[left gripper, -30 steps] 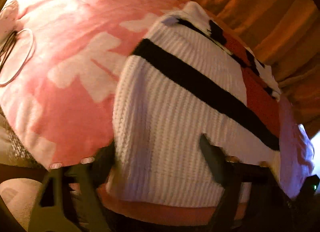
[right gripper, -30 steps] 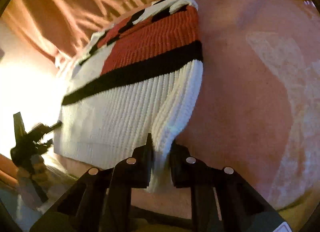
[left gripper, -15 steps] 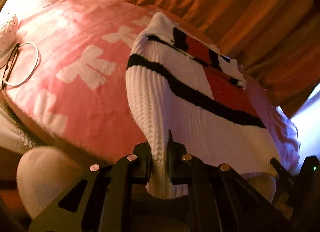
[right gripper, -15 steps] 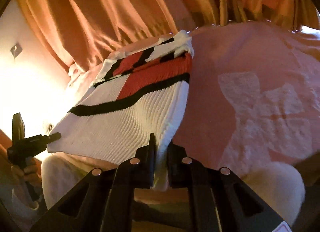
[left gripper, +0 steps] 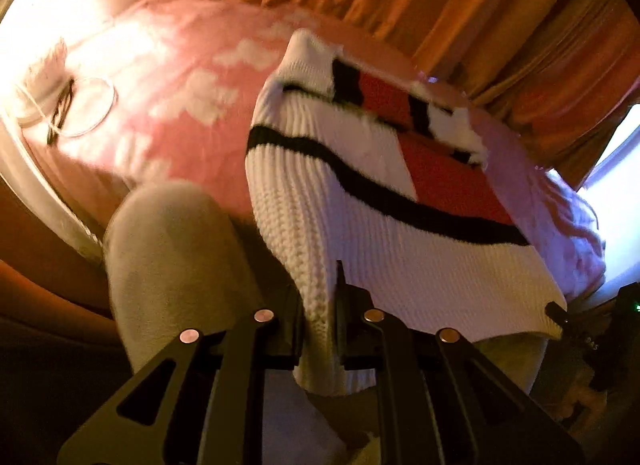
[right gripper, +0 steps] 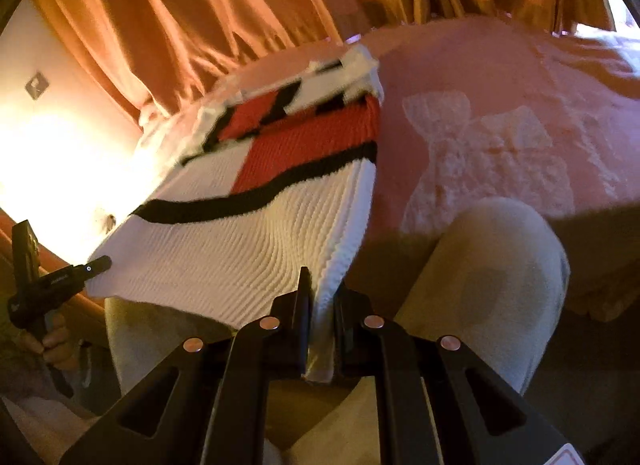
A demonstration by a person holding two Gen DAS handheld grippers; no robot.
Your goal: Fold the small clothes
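The left claw (left gripper: 318,329) is clamped tight on the near left corner of a knitted sweater (left gripper: 360,233), with a fold of white ribbed hem pinched between its black fingers (left gripper: 290,325) at the bottom centre of the left wrist view. The right claw (right gripper: 322,329) is likewise closed hard on the opposite hem corner, the ribbed edge squeezed between its fingers at the bottom centre of the right wrist view.

The sweater (right gripper: 256,241) is white with a curving black stripe and red blocks edged in black toward its far end. Its near hem is lifted off the bed and stretched between the two claws, while the far, patterned end lies on a pink blanket (left gripper: 168,105) with pale bow-like shapes, in the middle of both frames.

In the right wrist view the left claw (right gripper: 94,267) shows at the lower left, gripping the sweater corner, with a hand (right gripper: 54,339) on its handle. The person's knees (right gripper: 492,265) in light trousers sit below the hem. Orange curtains (left gripper: 440,5) fill the top of both frames. A loop of white cable (left gripper: 90,107) lies at the left of the left wrist view.
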